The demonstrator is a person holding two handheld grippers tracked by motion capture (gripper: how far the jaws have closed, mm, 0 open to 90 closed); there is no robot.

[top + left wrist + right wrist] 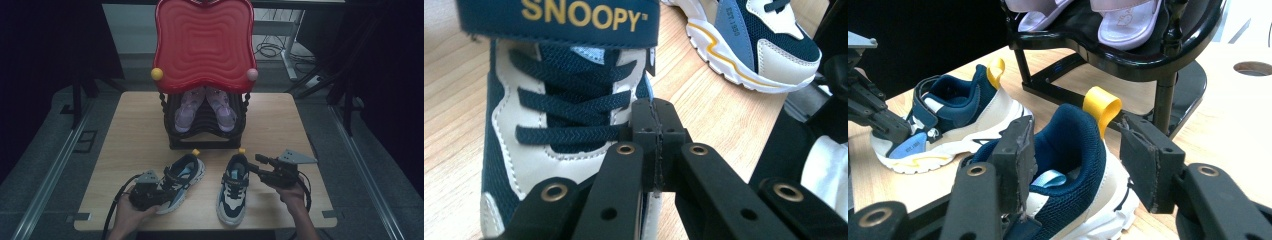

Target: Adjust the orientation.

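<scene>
**Readable words on the sneakers**

The word "SNOOPY", with a small trademark sign after it, is showing in yellow letters on the navy strap (559,22) of the near sneaker (549,140) in the left gripper view. A small print that seems to read "EST.1950" is running along the blue side panel (730,30) of the other sneaker (749,45).
</scene>
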